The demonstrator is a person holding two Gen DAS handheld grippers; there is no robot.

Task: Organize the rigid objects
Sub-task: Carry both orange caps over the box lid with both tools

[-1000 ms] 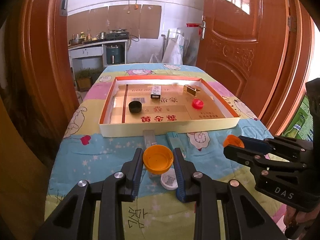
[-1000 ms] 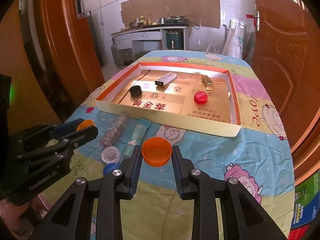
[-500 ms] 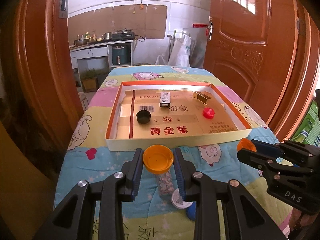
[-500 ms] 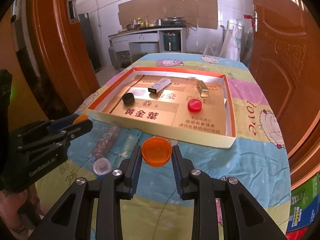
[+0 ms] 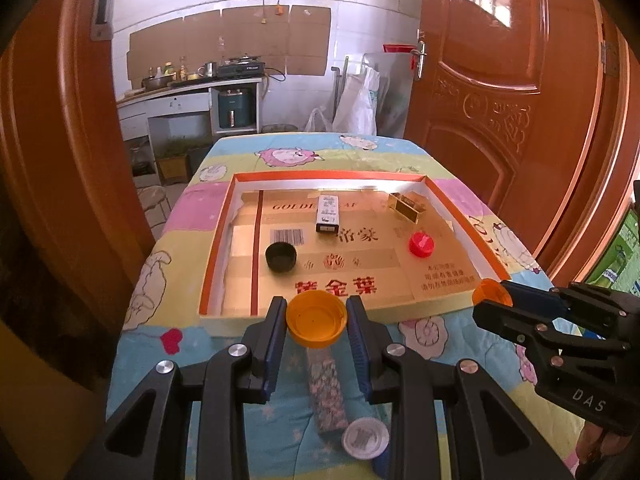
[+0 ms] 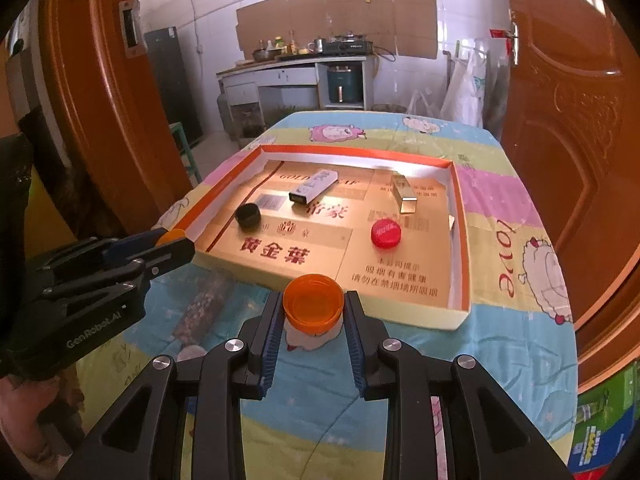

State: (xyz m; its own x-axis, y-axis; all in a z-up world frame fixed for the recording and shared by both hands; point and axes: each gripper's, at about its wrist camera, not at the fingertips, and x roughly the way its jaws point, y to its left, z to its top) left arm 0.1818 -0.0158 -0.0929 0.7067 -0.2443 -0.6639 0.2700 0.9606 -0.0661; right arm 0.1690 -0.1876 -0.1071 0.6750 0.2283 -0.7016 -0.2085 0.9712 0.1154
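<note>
My left gripper (image 5: 317, 326) is shut on a yellow-orange cap (image 5: 317, 322), held above the near wall of the shallow cardboard tray (image 5: 304, 320). My right gripper (image 6: 313, 308) is shut on a darker orange cap (image 6: 313, 304), also over the tray's near wall (image 6: 416, 316). Each gripper shows in the other's view, the right one (image 5: 490, 300) and the left one (image 6: 176, 240). In the tray lie a black cap (image 5: 281, 256), a red cap (image 5: 421, 244), a small white box (image 5: 328, 213) and a gold box (image 5: 406, 206).
On the patterned cloth (image 5: 432, 336) in front of the tray lie a speckled tube (image 5: 326, 392) and a white cap (image 5: 365, 438). Wooden doors (image 5: 500, 100) stand to both sides. The table's right edge (image 6: 568, 320) is close.
Both grippers, each with its cap, have moved forward toward the tray and risen. The tube and white cap now lie beneath and behind the left fingers.
</note>
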